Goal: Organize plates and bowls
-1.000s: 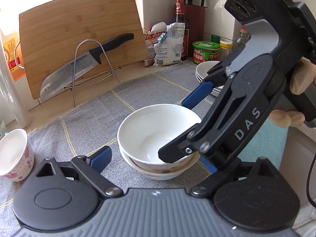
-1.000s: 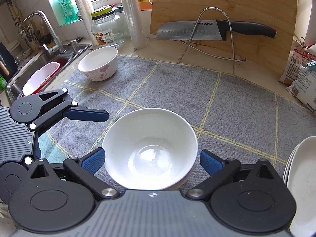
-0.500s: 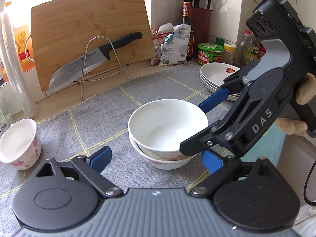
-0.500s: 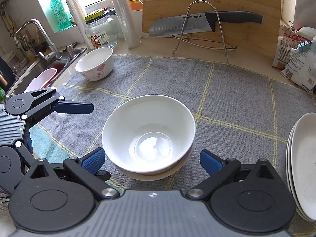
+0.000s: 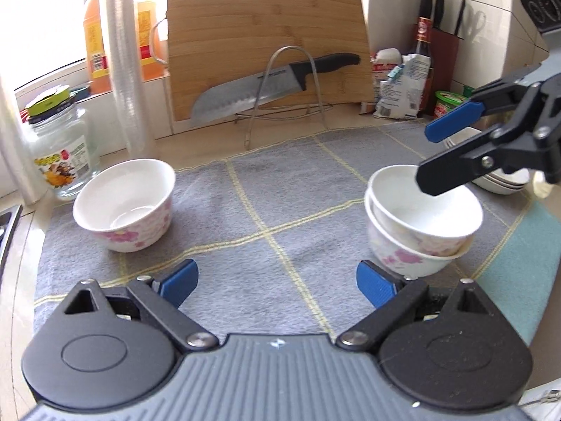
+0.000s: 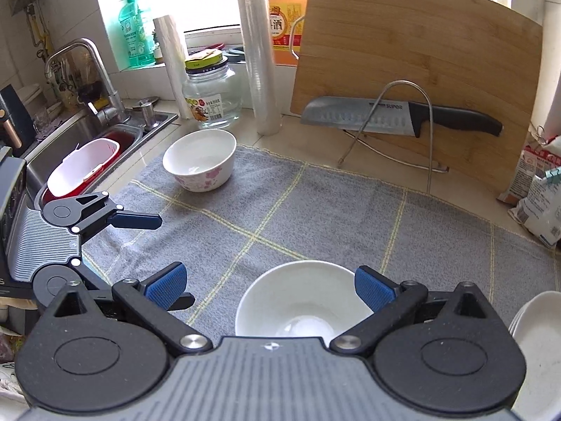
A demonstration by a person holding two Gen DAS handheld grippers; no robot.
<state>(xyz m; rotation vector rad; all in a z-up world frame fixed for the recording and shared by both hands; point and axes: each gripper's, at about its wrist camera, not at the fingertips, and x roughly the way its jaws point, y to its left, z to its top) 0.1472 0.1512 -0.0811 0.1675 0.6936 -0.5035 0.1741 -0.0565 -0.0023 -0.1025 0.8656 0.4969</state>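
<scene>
Both grippers wide, holding nothing, over grey mat [image 5: 280,193].
Left gripper [image 5: 277,280] between lone bowl [image 5: 124,205] and nested bowls [image 5: 420,221]; right gripper [image 6: 268,289] above nested bowls.

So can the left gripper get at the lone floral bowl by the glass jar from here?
Probably yes. The left gripper is open and the grey mat between it and the lone floral bowl is bare; the stacked bowls and the right gripper sit off to the other side.
</scene>
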